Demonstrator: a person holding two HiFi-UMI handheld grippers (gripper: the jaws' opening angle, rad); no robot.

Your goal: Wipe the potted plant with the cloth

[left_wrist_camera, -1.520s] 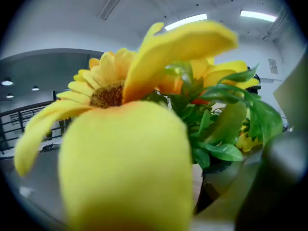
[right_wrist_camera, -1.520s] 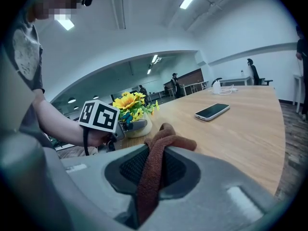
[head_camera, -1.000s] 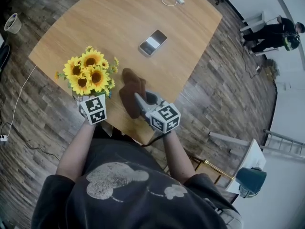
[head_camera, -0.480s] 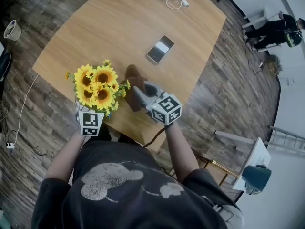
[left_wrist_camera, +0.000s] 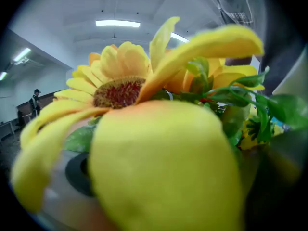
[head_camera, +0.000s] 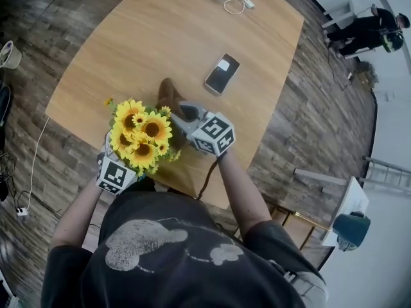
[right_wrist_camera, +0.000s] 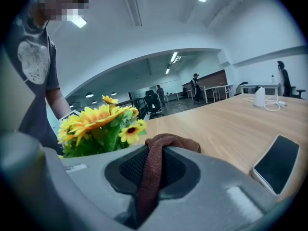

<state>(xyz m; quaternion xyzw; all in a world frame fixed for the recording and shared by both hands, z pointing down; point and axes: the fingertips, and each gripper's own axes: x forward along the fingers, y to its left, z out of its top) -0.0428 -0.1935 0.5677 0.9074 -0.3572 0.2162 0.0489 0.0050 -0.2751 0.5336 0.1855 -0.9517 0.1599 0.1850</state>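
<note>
Potted plant [head_camera: 142,138] with sunflowers is gripped in the left claw [head_camera: 124,161] over the counter's [head_camera: 160,37] near edge. The right claw [head_camera: 185,111], just beside the blooms, pinches the brown cloth [head_camera: 168,95].

The hand-held gripper [right_wrist_camera: 150,174] has its jaws pinched on a brown cloth [right_wrist_camera: 168,142]. Sunflowers [right_wrist_camera: 98,124] stand just beyond at left. A smartphone [right_wrist_camera: 277,163] lies flat on the wooden surface [right_wrist_camera: 226,124] at right.
</note>
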